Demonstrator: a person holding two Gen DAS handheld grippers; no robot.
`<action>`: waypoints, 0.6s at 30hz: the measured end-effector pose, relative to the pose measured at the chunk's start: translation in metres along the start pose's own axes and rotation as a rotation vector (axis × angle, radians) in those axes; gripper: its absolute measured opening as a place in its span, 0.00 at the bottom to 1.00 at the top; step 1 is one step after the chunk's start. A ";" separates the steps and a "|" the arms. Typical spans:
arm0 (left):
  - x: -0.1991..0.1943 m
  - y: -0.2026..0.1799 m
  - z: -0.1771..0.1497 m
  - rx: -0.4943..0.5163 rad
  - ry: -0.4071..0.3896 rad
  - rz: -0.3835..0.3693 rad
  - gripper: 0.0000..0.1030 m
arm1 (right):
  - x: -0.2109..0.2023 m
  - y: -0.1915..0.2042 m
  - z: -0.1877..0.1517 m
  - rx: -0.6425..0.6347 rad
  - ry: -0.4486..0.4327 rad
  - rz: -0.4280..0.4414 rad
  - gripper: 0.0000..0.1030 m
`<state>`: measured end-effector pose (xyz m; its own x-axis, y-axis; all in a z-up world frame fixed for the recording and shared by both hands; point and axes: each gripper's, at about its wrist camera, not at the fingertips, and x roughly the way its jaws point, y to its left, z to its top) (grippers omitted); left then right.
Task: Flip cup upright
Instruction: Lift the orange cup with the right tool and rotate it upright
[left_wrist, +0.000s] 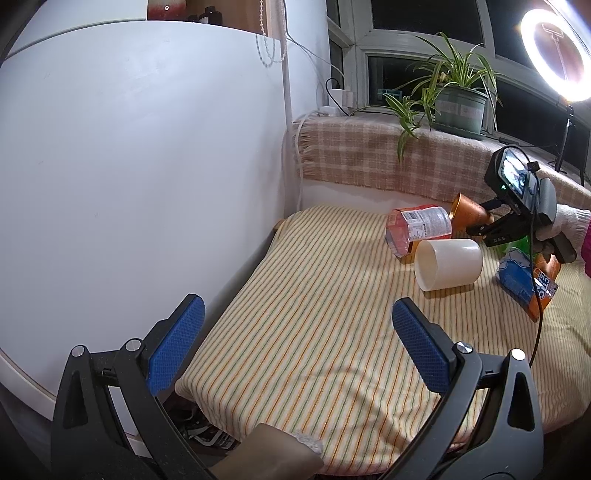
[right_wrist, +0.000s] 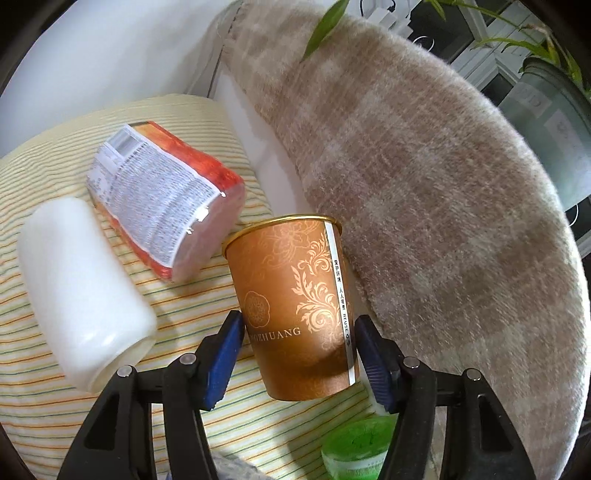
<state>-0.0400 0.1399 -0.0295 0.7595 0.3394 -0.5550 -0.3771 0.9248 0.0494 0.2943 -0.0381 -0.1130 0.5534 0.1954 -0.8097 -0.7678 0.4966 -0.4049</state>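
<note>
An orange-brown paper cup (right_wrist: 295, 306) with gold floral print sits between the blue pads of my right gripper (right_wrist: 298, 332), which is shut on it. The cup is tilted, rim pointing away and up. In the left wrist view the same cup (left_wrist: 469, 212) shows at the far right, held by the right gripper (left_wrist: 484, 229), its mouth turned left. My left gripper (left_wrist: 295, 339) is open and empty, low over the near left part of the striped cloth (left_wrist: 314, 332).
A white cup (left_wrist: 448, 264) lies on its side on the striped cloth, also in the right wrist view (right_wrist: 83, 288). A red-pink labelled jar (right_wrist: 166, 199) lies beside it. A green bottle (right_wrist: 354, 450) and a blue-orange packet (left_wrist: 528, 284) lie nearby. A plaid blanket (right_wrist: 424, 184) and potted plant (left_wrist: 460, 107) stand behind.
</note>
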 end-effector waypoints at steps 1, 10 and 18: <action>0.000 0.000 0.001 0.001 -0.001 -0.002 1.00 | -0.002 0.000 0.000 0.005 -0.009 -0.002 0.61; -0.004 -0.012 0.004 0.004 -0.024 -0.052 1.00 | -0.082 -0.007 -0.021 0.135 -0.152 0.003 0.61; -0.002 -0.036 0.007 0.019 -0.014 -0.160 1.00 | -0.160 0.018 -0.070 0.359 -0.245 0.107 0.62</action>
<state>-0.0242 0.1071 -0.0238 0.8167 0.1893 -0.5451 -0.2406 0.9703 -0.0235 0.1693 -0.1197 -0.0204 0.5703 0.4343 -0.6972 -0.6879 0.7164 -0.1165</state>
